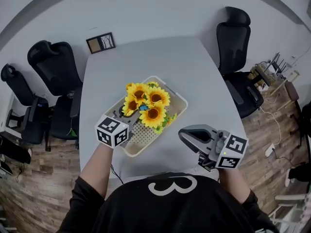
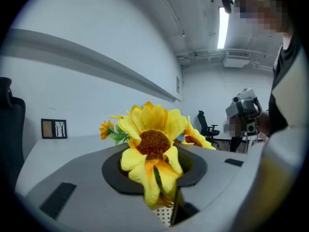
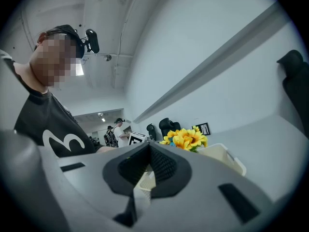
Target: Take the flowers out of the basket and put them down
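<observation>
Bright yellow, brown-centred sunflower bunch (image 1: pixel 147 103)

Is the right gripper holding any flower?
No, the right gripper has nothing between its jaws; the sunflowers sit in the left gripper.

Grey table (image 1: pixel 146 57), black chairs (image 1: pixel 52 64), perhaps framed picture (image 1: pixel 100 42)

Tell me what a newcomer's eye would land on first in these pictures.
The bright yellow sunflowers stand out first, bunched over the cream basket in the middle of the grey table. Next comes the left gripper, its jaws closed on the bunch at the basket's near end. The right gripper holds nothing, above the table's near right edge.
</observation>
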A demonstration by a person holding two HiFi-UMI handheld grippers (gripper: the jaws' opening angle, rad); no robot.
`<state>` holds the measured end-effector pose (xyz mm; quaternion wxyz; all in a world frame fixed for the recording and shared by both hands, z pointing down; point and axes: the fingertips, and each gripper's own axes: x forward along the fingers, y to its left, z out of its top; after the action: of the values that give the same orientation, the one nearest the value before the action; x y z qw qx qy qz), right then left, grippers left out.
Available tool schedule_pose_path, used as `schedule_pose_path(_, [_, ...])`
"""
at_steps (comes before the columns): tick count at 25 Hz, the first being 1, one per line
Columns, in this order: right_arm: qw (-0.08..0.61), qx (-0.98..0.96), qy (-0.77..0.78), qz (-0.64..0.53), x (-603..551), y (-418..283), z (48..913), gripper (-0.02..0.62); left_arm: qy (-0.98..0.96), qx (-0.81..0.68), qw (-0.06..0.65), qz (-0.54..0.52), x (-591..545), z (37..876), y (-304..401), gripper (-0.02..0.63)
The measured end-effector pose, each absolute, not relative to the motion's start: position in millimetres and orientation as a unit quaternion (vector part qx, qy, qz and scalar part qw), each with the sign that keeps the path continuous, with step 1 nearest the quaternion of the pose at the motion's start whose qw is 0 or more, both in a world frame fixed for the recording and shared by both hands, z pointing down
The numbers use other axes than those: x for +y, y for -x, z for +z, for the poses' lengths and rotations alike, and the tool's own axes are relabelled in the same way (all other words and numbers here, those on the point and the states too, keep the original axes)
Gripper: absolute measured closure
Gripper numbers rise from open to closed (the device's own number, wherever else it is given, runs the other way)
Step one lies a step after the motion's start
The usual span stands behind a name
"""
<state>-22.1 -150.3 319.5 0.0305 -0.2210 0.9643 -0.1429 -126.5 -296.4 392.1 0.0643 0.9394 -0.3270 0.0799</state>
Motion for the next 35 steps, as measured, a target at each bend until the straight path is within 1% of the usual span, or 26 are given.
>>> schedule_pose_path(7, [0.03,0.962,0.235,-0.138,-118,38,314,0.588,-0.942,-0.332,0.045,0.031,-265,335,137,0.486])
schedule_pose_path(12, [0.028,0.96,0.243,-0.136,-91,46,315,0.588,-0.941,-0.336,0.039,0.014,-240,310,142,0.486])
schedule_pose_path(23, [0.038,0.95,0.281,-0.131,-37,48,318,0.588,-0.953,-0.299,0.05,0.005,-199,300,126,0.489])
schedule_pose_path(26, [0.043,0.945,0.297,-0.131,-27,33,318,0.588,-0.958,-0.283,0.052,0.007,-192,300,105,0.489])
schedule_pose_path(31, [0.056,0.934,0.329,-0.126,-10,-49,306,0.588,-0.966,-0.252,0.053,0.009,-180,288,11,0.489])
schedule_pose_path(35, [0.056,0.924,0.358,-0.123,-8,-50,309,0.588,-0.972,-0.229,0.057,0.003,-184,290,3,0.491])
